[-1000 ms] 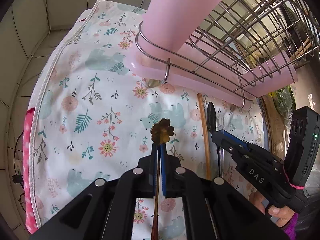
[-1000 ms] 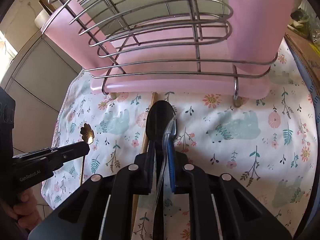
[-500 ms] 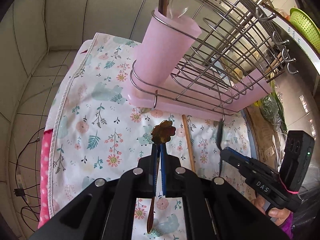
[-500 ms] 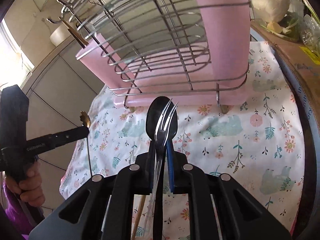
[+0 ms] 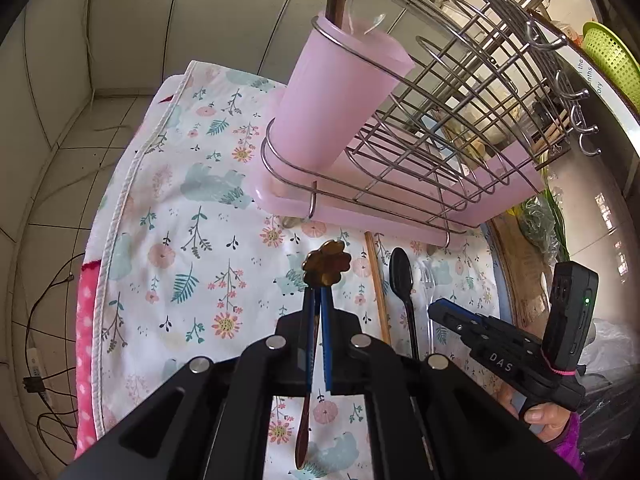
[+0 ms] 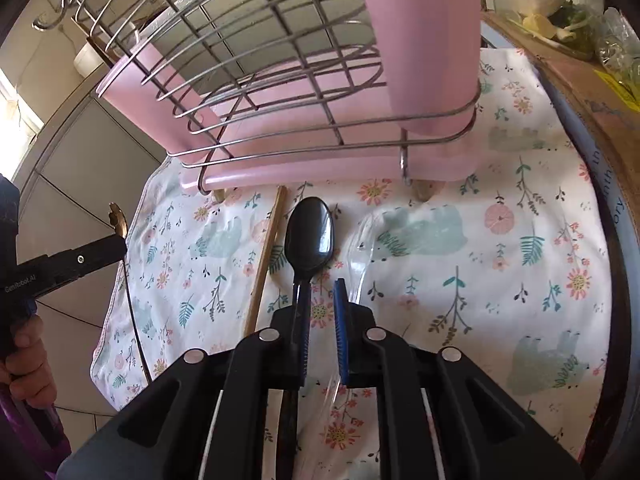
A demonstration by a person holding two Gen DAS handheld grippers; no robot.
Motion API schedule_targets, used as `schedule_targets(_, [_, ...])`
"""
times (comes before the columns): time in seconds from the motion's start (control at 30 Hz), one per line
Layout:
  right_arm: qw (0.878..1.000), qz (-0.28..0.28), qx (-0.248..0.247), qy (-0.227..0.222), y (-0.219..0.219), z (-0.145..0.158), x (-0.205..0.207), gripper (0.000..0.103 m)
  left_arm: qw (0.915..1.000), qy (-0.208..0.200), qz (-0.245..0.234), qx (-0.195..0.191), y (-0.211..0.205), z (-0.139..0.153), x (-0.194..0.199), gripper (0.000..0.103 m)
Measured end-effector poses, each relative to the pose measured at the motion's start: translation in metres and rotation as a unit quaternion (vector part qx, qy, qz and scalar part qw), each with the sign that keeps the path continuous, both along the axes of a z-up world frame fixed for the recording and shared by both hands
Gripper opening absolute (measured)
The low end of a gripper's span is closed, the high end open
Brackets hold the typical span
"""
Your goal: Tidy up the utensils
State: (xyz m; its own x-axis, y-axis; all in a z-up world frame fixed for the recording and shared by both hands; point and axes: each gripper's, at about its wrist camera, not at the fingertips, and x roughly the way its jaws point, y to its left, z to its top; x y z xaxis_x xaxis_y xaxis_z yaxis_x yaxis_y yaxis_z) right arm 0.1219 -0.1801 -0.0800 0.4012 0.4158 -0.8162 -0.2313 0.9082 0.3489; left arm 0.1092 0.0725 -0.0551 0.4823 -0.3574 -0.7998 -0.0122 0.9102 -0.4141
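My left gripper (image 5: 318,296) is shut on the thin handle of a bronze spoon (image 5: 327,266) with a flower-shaped end, held above the floral cloth (image 5: 180,220). In front of it stands a pink cup (image 5: 336,100) on the wire rack (image 5: 460,128), with a clear spoon (image 5: 368,4) and a wooden handle in it. A black spoon (image 6: 310,236), a clear plastic fork (image 6: 360,240) and a wooden chopstick (image 6: 268,248) lie on the cloth before the rack. My right gripper (image 6: 321,292) hovers over the spoon and fork handles, jaws narrowly apart, cloth showing between the pads.
A second pink cup (image 6: 428,40) sits at the rack's right end. A cardboard box with greens (image 6: 560,20) borders the cloth on the right, and a green basket (image 5: 612,60) hangs high. The cloth's left edge drops to a tiled floor with cables (image 5: 40,384).
The right gripper earlier held the black spoon and clear fork raised; both now lie flat on the cloth below its jaws. The left gripper has risen with the bronze spoon, bringing the cup's rim into view.
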Motion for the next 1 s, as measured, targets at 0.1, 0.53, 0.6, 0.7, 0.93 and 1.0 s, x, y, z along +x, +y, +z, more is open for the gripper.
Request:
schedule_targets(0.1, [1.0, -0.008, -0.009, 0.014, -0.008, 0.003, 0.008, 0.017, 1.0, 0.003, 0.001, -0.003, 0.001, -0.002, 0.003, 0.003])
schedule_targets(0.53, [1.0, -0.017, -0.005, 0.003, 0.001, -0.01, 0.019, 0.004, 0.9995, -0.03, 0.002, 0.003, 0.002, 0.013, -0.002, 0.003])
schedule_targets(0.6, [0.999, -0.017, 0.002, -0.032, -0.004, 0.005, 0.007, 0.004, 0.9988, -0.049, 0.006, 0.0, 0.003, 0.022, -0.005, 0.003])
schedule_targets(0.7, [0.995, -0.016, 0.018, -0.098, -0.01, 0.039, -0.01, 0.004, 0.9958, -0.09, 0.017, -0.005, 0.006, 0.044, -0.011, 0.003])
schedule_targets(0.93, [0.955, -0.042, 0.045, -0.29, -0.031, 0.139, -0.045, 0.004, 0.974, -0.223, 0.041, 0.001, 0.013, 0.121, -0.023, 0.0])
schedule_targets(1.0, [0.939, -0.054, 0.056, -0.336, -0.035, 0.163, -0.048, 0.004, 0.9654, -0.256, 0.046, 0.014, 0.011, 0.142, -0.024, 0.0])
